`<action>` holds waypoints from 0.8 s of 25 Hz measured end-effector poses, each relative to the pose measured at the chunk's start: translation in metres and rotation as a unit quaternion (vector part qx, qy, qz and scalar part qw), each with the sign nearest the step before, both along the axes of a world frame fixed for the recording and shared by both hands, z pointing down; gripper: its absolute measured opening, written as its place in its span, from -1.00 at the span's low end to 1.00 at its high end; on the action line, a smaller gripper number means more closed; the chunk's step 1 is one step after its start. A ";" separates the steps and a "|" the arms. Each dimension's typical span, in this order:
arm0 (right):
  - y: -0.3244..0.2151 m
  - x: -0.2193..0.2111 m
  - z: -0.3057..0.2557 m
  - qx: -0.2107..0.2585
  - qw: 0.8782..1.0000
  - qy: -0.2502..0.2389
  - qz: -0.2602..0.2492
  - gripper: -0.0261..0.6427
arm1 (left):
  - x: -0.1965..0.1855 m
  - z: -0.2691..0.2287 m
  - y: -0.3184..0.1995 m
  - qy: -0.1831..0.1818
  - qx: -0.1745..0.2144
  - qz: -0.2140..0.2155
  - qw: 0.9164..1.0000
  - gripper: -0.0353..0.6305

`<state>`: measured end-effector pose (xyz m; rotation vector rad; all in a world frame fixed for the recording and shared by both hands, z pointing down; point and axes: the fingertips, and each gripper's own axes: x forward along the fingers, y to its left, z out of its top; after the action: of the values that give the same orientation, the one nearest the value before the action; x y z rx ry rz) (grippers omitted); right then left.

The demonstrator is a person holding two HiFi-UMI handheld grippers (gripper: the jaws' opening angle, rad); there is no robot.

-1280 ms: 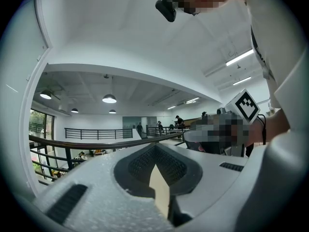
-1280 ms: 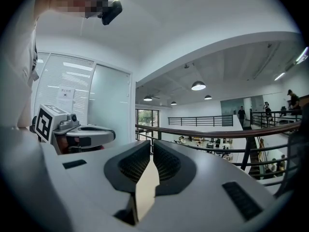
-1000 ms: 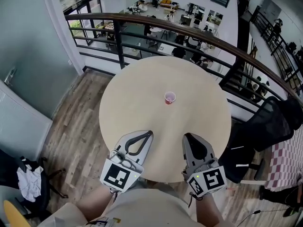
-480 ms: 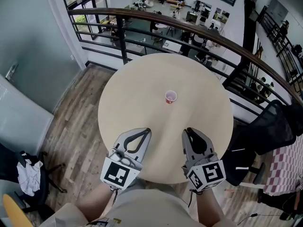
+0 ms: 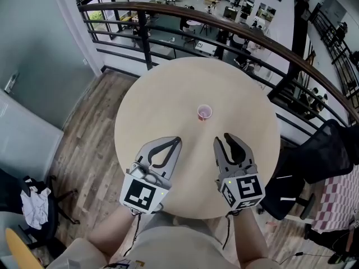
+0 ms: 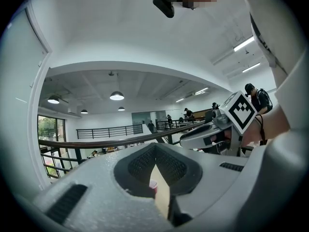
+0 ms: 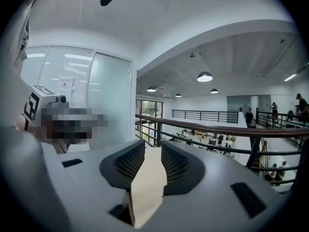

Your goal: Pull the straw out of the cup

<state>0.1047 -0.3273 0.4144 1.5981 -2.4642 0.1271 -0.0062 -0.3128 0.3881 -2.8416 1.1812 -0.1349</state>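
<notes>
A small pink cup [image 5: 204, 112] stands upright near the middle of the round beige table [image 5: 151, 102]. From this far off I can make out no straw in it. My left gripper [image 5: 178, 140] is over the near part of the table, left of and short of the cup, shut with nothing in it. In the left gripper view the cup [image 6: 153, 183] shows through the gap below the left gripper's [image 6: 154, 147] meeting tips. My right gripper [image 5: 227, 140] is near and slightly right of the cup; its jaws are opening and empty. In the right gripper view only tabletop shows between the jaws of the right gripper [image 7: 153, 146].
A dark railing [image 5: 241, 29] curves round the table's far side, above a drop to a lower floor. A black chair [image 5: 322, 150] stands at the right. Wooden floor [image 5: 84, 133] lies to the left. Each gripper shows in the other's view, such as the right gripper [image 6: 212, 132].
Both grippers have moved forward over the table toward the cup. The right gripper's jaws, shut before, now stand apart. The left gripper stays shut.
</notes>
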 end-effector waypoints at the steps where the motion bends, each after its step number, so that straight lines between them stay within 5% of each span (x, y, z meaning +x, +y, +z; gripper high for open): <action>1: -0.007 0.001 0.004 -0.002 1.000 0.005 0.001 -0.62 | 0.000 0.003 -0.006 -0.001 -0.002 -0.002 1.000 -0.85; 9: -0.058 0.001 0.052 -0.037 0.998 0.040 -0.009 -0.56 | 0.013 0.035 -0.054 -0.018 0.005 0.005 1.000 -0.85; 20: -0.115 -0.003 0.147 -0.105 0.991 0.085 -0.010 -0.55 | 0.028 0.115 -0.114 -0.049 -0.051 0.004 0.998 -0.85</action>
<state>0.1015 -0.4423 0.5610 1.4343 -2.2547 0.2292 0.0215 -0.4264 0.5030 -2.8872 1.1756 -0.3390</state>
